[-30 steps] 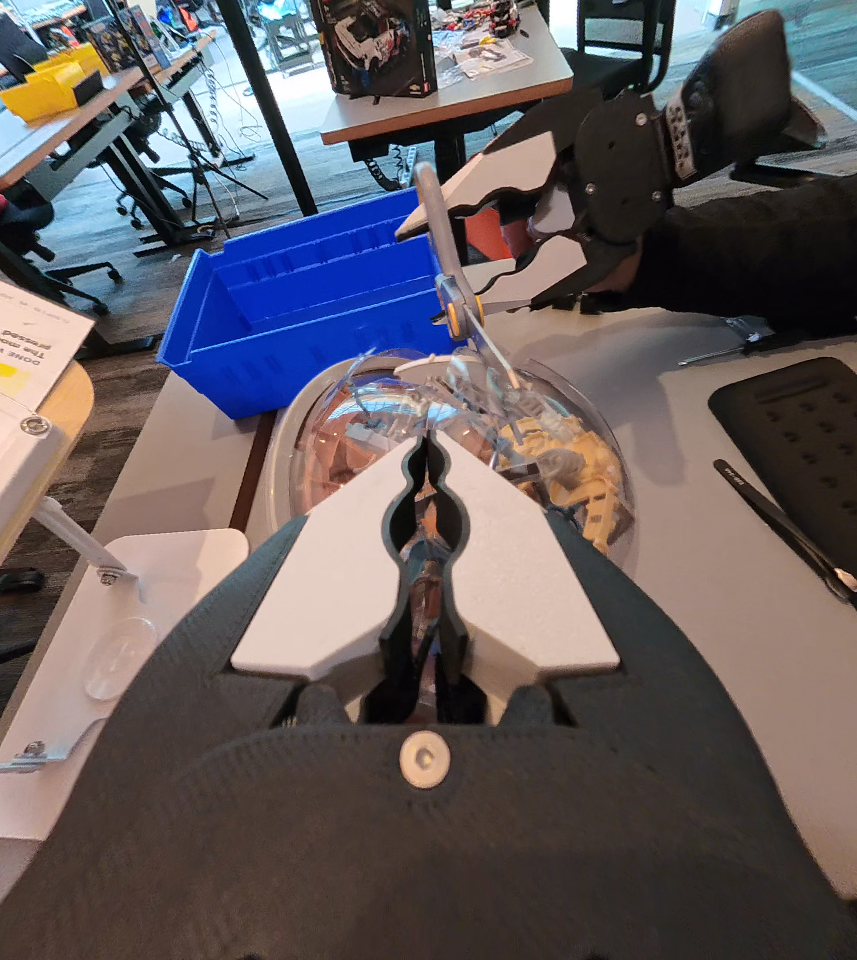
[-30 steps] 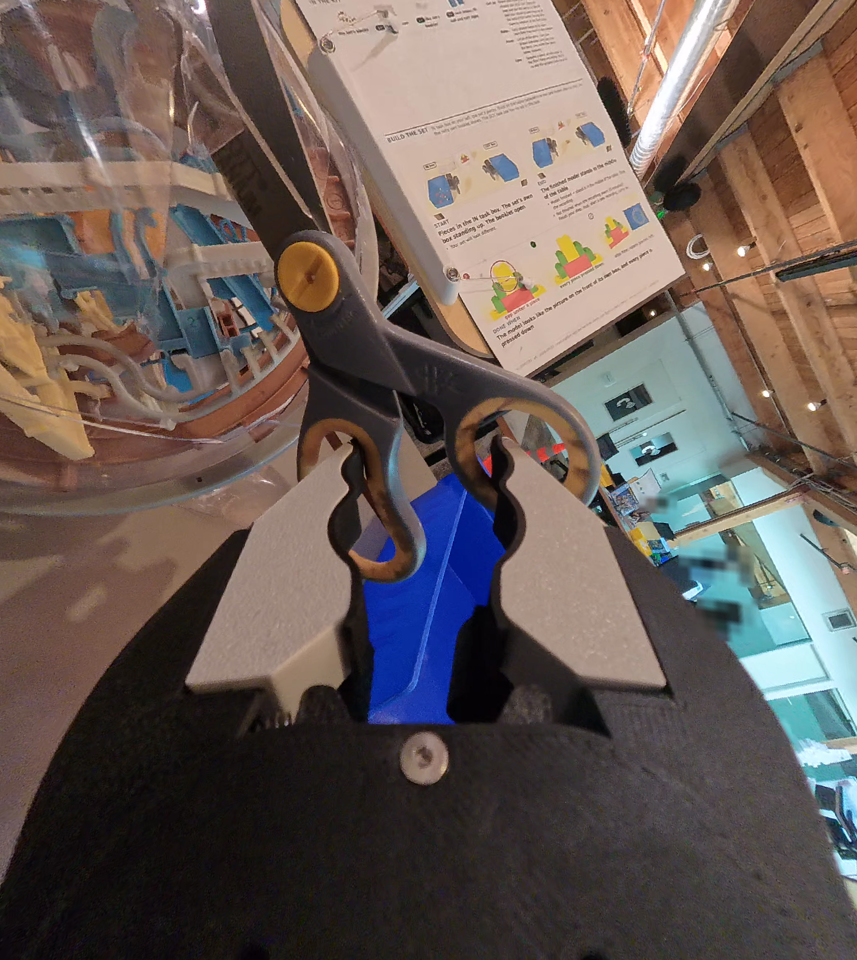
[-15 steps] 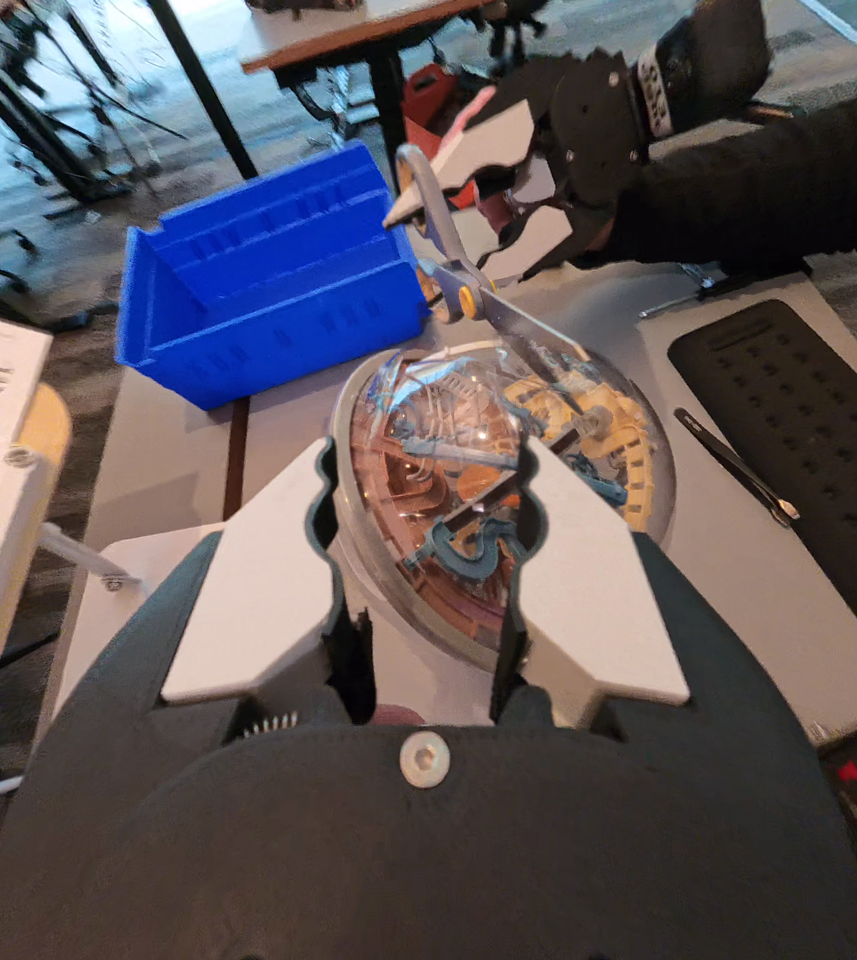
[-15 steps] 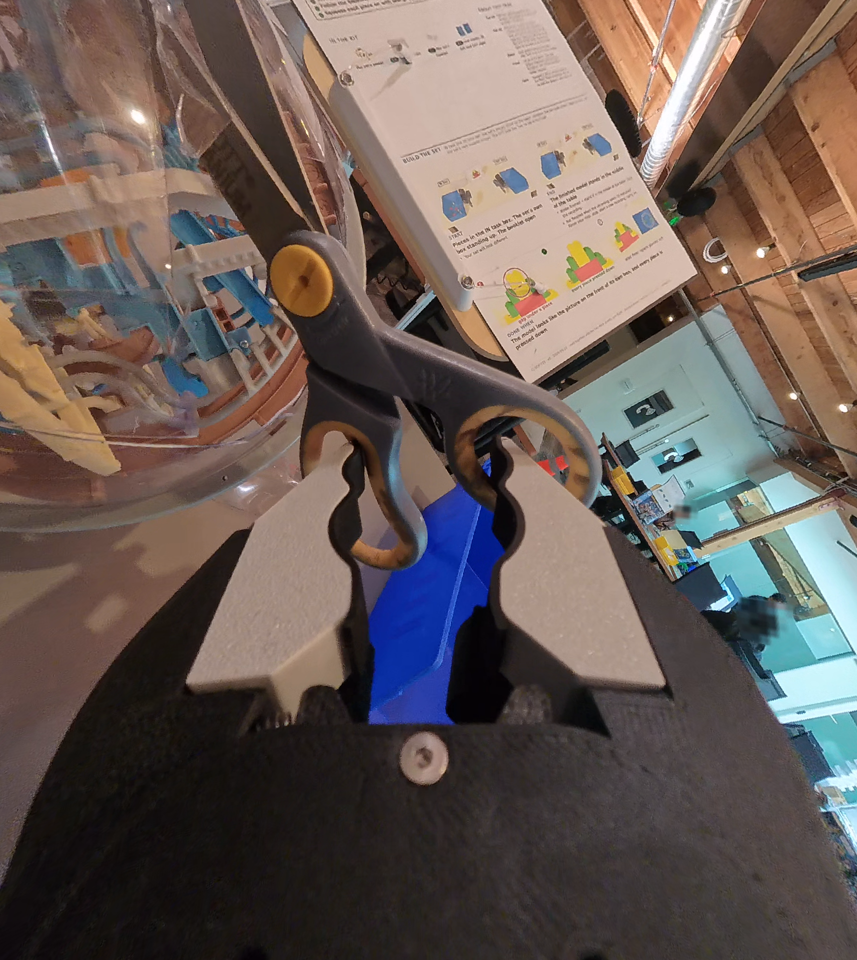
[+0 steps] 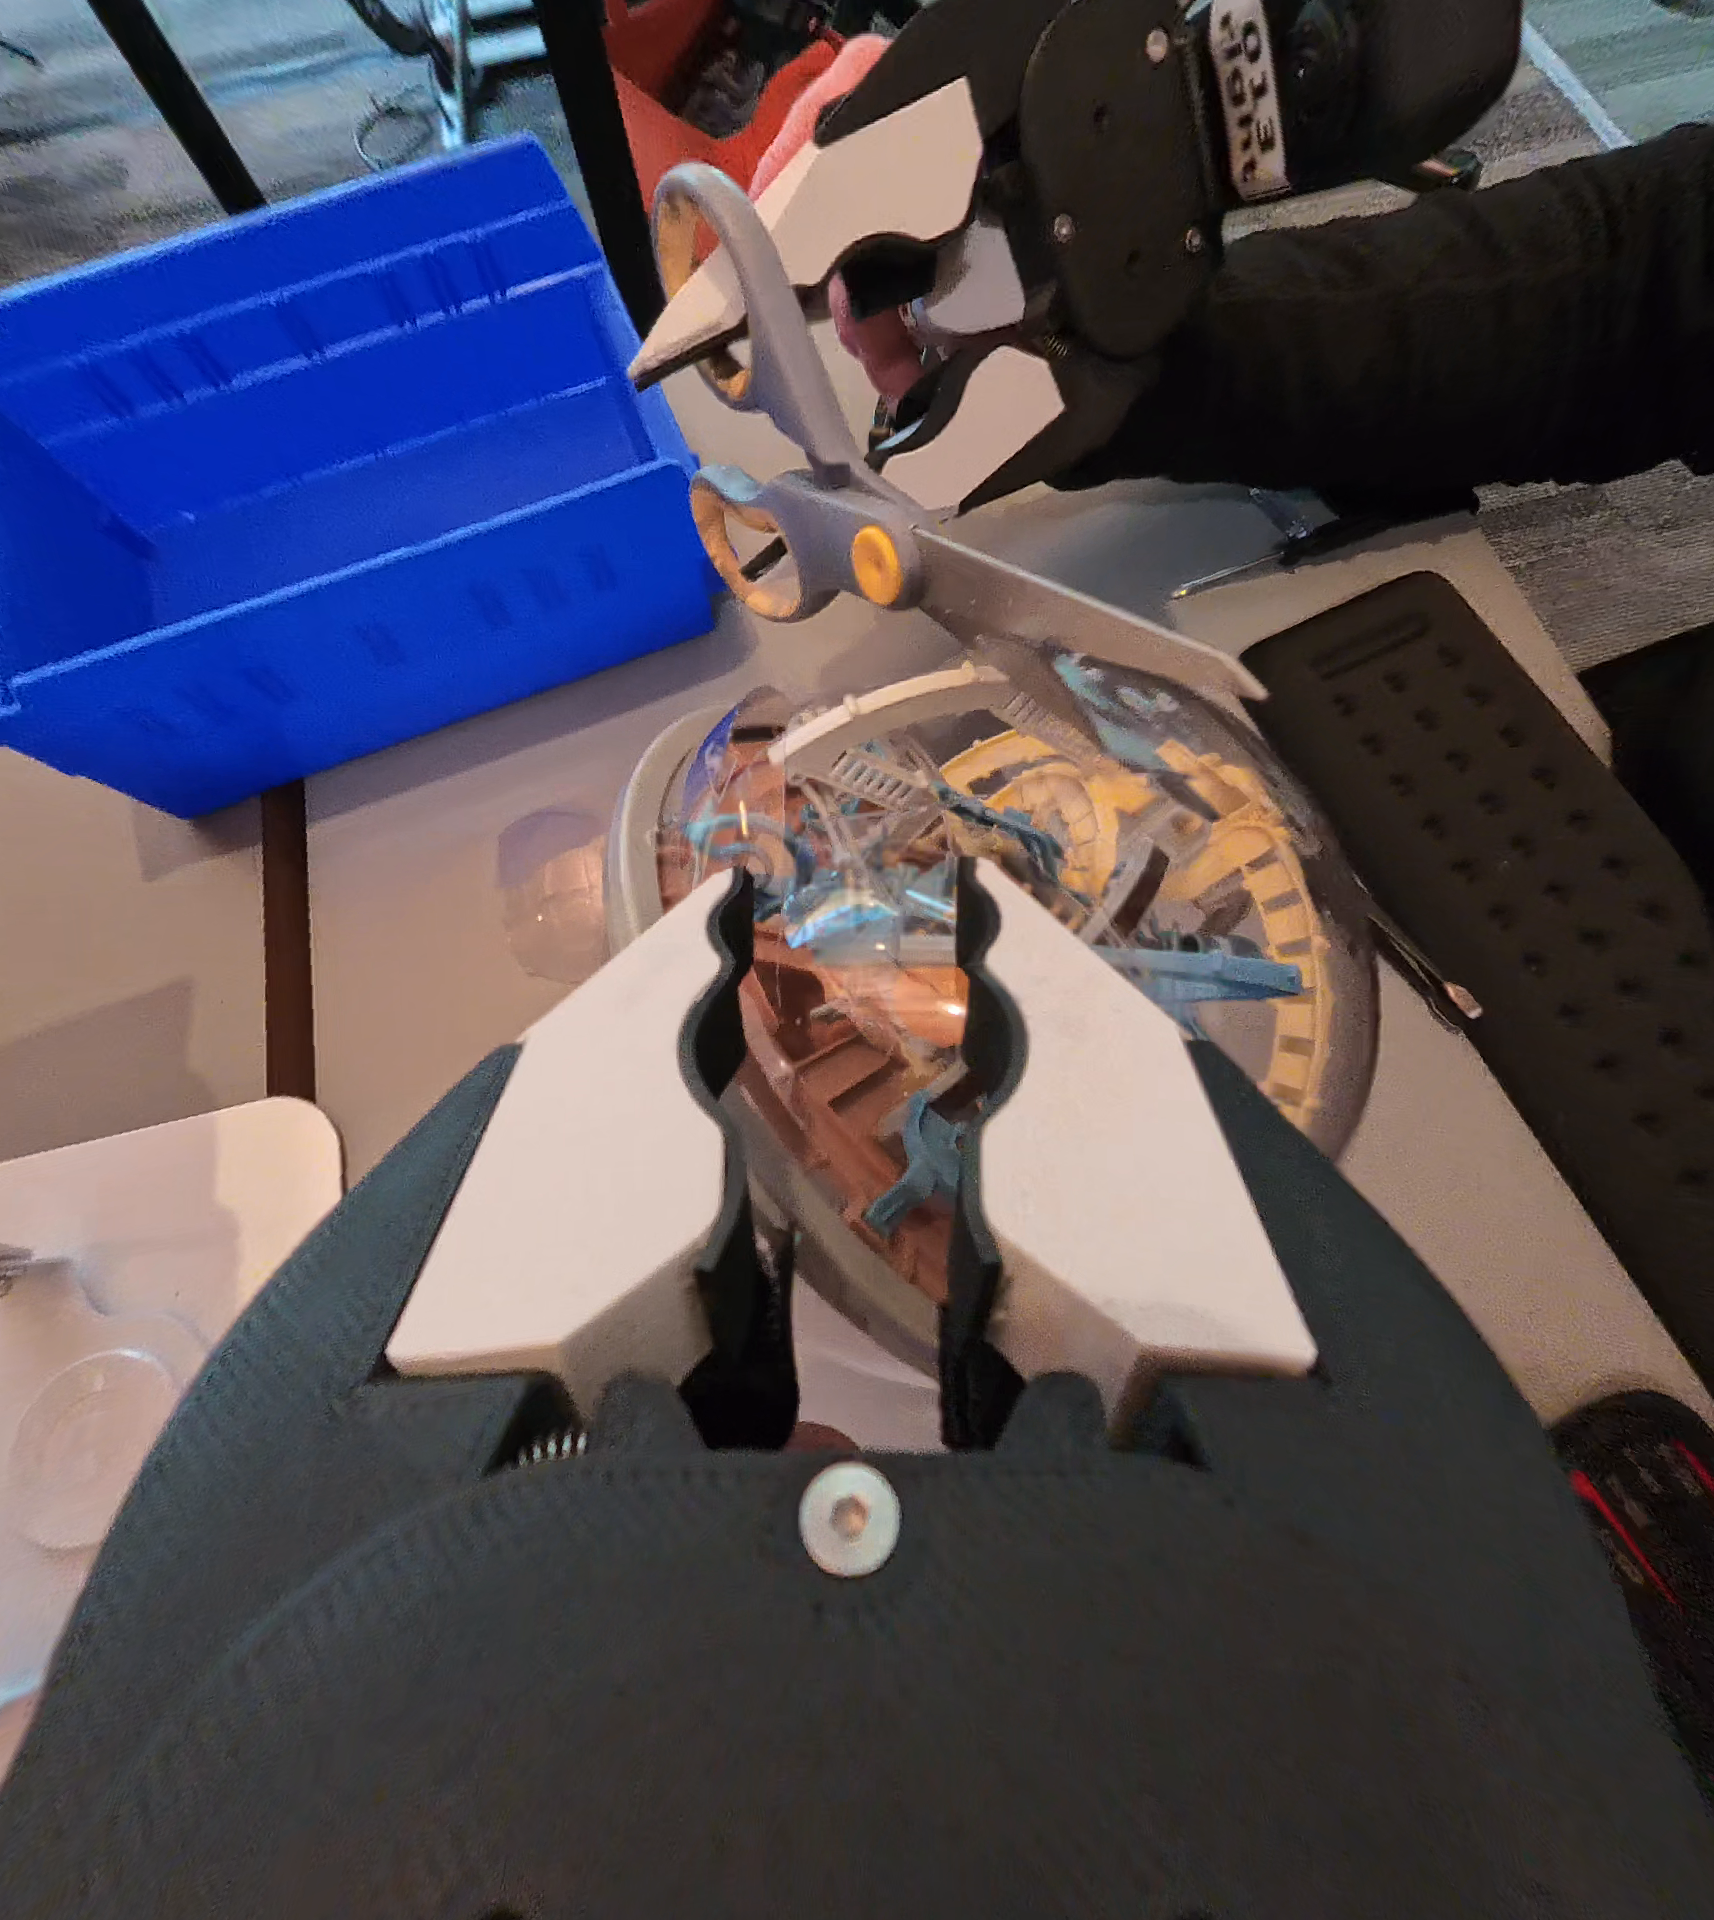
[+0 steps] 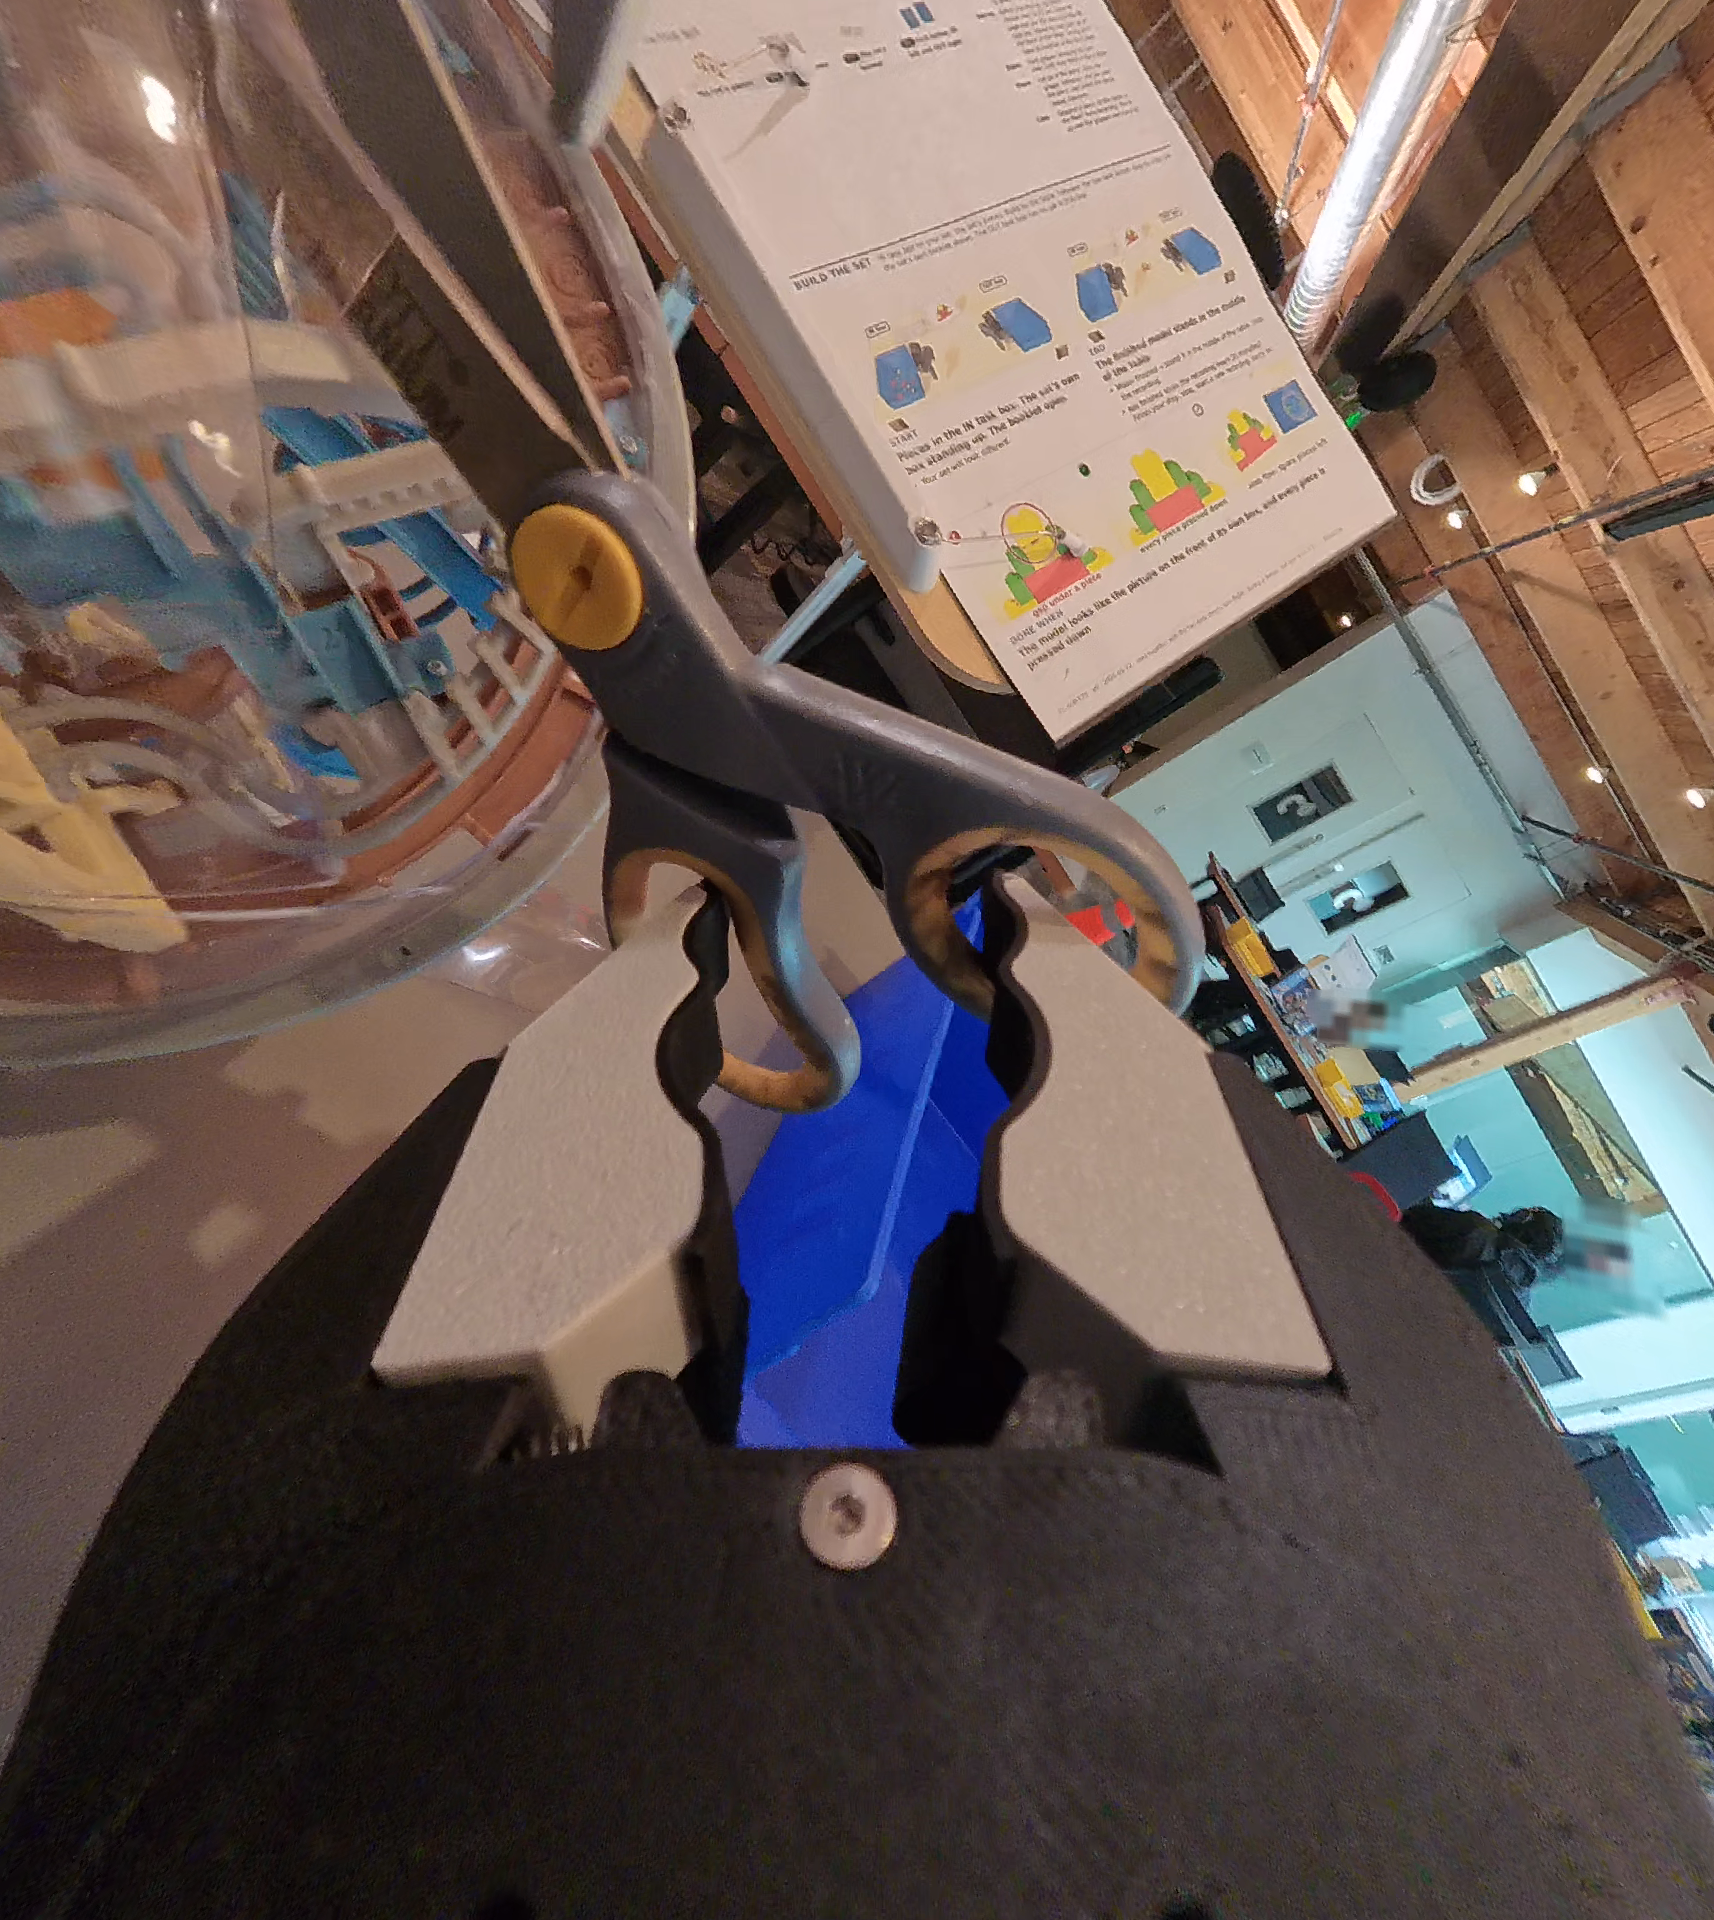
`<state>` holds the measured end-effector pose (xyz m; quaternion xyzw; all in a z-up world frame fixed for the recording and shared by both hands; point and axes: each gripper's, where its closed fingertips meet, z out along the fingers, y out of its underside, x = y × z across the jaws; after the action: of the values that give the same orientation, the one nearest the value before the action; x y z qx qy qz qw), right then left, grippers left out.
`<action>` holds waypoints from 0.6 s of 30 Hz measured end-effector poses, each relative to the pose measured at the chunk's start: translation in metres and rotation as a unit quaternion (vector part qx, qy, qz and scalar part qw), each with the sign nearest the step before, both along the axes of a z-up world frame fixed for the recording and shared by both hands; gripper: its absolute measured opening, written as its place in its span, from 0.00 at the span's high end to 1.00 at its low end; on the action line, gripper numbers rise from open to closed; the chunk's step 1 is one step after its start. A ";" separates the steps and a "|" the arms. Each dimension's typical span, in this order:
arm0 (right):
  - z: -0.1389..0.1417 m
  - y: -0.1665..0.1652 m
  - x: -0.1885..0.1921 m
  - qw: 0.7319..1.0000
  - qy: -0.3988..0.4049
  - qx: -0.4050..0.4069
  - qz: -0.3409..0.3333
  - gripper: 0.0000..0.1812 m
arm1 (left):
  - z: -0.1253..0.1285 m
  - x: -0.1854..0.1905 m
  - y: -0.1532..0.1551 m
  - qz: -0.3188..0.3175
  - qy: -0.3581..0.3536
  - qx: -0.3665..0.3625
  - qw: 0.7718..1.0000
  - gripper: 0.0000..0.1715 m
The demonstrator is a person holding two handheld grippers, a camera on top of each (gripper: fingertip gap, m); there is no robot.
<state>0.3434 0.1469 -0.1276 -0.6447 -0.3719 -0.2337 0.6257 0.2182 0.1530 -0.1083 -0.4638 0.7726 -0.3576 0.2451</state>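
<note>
**Scissors held over clear dome, left gripper spread at its near side**

While the left wrist view looks down at the grey table (image 5: 437, 852), the left gripper (image 5: 848, 904) sits low over the near side of a clear plastic dome (image 5: 998, 935) filled with blue, brown and yellow plastic parts. Its jaws are spread, with the dome showing through the gap; whether the fingers touch the dome cannot be told. Far right, the right gripper (image 5: 811, 322), held by a black-sleeved arm, has one fingertip through a handle loop of the grey scissors (image 5: 832, 540) with a yellow pivot. Blades are closed and point right, lying across the dome's far edge. A blue bin (image 5: 313, 457) stands at far left, just beside the scissor handles. A black perforated mat (image 5: 1518, 831) lies right of the dome, with tweezers (image 5: 1424, 977) at its edge. A white plate (image 5: 105, 1299) sits near left.

Right wrist view: the right gripper (image 6: 853, 914) has its fingers set inside the two scissor (image 6: 780, 748) loops, one finger in each, jaws held apart by the handles. Dome (image 6: 209, 520) fills the left side, just beside the pivot. Blue bin (image 6: 832, 1195) shows between the fingers. An illustrated instruction board (image 6: 988, 364) stands beyond.
</note>
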 end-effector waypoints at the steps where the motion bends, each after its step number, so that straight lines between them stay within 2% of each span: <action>1: 0.000 0.000 -0.002 1.000 0.003 -0.001 0.002 0.75 | 0.000 0.000 -0.004 0.000 -0.006 -0.009 1.000 0.79; 3: -0.001 0.000 -0.005 1.000 -0.001 -0.005 0.003 0.75 | 0.001 0.001 -0.007 0.012 -0.013 -0.003 1.000 0.81; 6: -0.002 0.000 -0.006 1.000 -0.001 -0.008 0.006 0.75 | 0.000 -0.001 0.003 0.057 -0.028 0.048 0.997 0.94; 8: -0.001 -0.002 -0.005 1.000 -0.001 -0.008 0.003 0.75 | 0.001 -0.007 0.005 0.071 -0.032 0.051 0.996 0.98; 11: 0.002 -0.005 0.001 1.000 0.003 -0.007 -0.002 0.75 | -0.002 -0.017 0.012 0.097 -0.026 0.069 0.993 0.98; 16: 0.000 -0.007 -0.007 1.000 -0.002 -0.020 0.010 0.76 | -0.008 -0.022 0.014 0.121 -0.016 0.077 0.990 0.86; 18: -0.003 -0.007 -0.006 1.000 0.002 -0.028 0.010 0.76 | -0.010 -0.023 0.014 0.124 -0.009 0.077 0.989 0.86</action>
<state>0.3373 0.1403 -0.1311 -0.6588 -0.3837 -0.2153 0.6102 0.1951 0.1671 -0.1187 -0.5326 0.7319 -0.2685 0.3296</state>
